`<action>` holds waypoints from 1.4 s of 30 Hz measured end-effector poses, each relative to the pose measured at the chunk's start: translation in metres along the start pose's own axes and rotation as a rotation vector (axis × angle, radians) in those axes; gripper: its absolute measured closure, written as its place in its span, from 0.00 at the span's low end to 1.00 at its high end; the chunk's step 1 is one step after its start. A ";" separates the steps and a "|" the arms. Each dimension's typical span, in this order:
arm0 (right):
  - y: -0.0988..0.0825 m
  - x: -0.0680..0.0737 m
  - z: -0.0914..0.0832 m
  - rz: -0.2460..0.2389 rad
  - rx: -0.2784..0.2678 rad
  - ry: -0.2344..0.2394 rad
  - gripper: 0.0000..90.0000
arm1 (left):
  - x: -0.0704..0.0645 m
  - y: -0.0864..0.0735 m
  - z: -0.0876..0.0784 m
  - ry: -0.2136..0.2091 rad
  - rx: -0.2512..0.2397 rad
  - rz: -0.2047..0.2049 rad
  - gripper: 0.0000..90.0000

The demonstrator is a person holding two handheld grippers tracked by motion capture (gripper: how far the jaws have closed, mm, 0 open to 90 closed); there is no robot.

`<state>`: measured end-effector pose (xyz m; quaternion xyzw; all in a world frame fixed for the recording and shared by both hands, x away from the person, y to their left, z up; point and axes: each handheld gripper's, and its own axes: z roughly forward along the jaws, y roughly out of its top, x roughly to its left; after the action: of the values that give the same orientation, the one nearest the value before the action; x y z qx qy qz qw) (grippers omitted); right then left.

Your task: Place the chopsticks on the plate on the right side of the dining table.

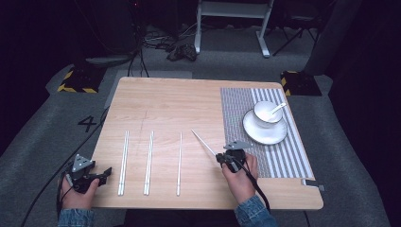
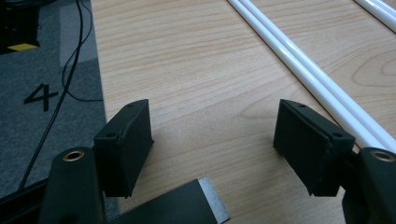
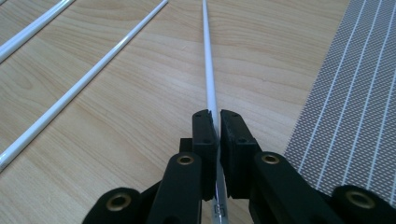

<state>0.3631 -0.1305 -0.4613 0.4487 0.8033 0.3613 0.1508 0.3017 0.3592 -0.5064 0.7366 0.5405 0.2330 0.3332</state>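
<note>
The right gripper (image 1: 222,160) grasps one white chopstick (image 1: 203,143) at its near end, jaws clenched on it, the tip pointing toward eleven o'clock over the table (image 1: 165,99). The left gripper (image 1: 105,174) rests released at the table's eight o'clock edge, nothing between its jaws.

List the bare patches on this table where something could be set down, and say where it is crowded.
Bare wood spans the far half of the table, beyond the chopstick pairs, and the strip between the single chopstick and the placemat. The mat's near end is free too. Crowded: the cup and saucer on the mat, and the near left rows.
</note>
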 end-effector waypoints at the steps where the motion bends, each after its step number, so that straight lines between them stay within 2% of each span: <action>1: 0.001 -0.001 -0.001 0.002 -0.005 0.001 0.95 | 0.000 0.000 0.000 0.000 0.000 0.000 0.31; 10: 0.006 -0.007 -0.016 0.002 -0.051 -0.009 0.95 | 0.000 0.000 0.000 0.000 0.001 0.000 0.31; 13: 0.010 -0.013 -0.025 -0.001 -0.083 -0.021 0.95 | 0.001 0.000 0.000 -0.002 0.000 0.002 0.30; 17: 0.013 -0.019 -0.032 0.001 -0.095 -0.034 0.95 | 0.001 0.000 0.000 -0.002 0.000 0.004 0.30; 23: 0.019 -0.039 -0.051 0.009 -0.123 -0.080 0.95 | 0.001 0.000 0.000 -0.002 0.001 0.004 0.30; 25: 0.020 -0.042 -0.054 0.013 -0.128 -0.085 0.95 | 0.001 0.000 0.000 -0.002 0.001 0.004 0.30; 30: 0.025 -0.064 -0.070 0.041 -0.153 -0.125 0.95 | 0.001 0.000 0.000 -0.002 0.001 0.004 0.30; 41: 0.031 -0.091 -0.079 0.067 -0.163 -0.179 0.95 | 0.001 0.000 0.000 -0.002 0.001 0.004 0.30; 42: 0.031 -0.097 -0.080 0.074 -0.165 -0.190 0.95 | 0.001 0.000 0.000 -0.002 0.001 0.004 0.30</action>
<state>0.3900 -0.2360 -0.3916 0.4963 0.7360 0.3871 0.2493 0.3021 0.3598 -0.5063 0.7382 0.5387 0.2327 0.3327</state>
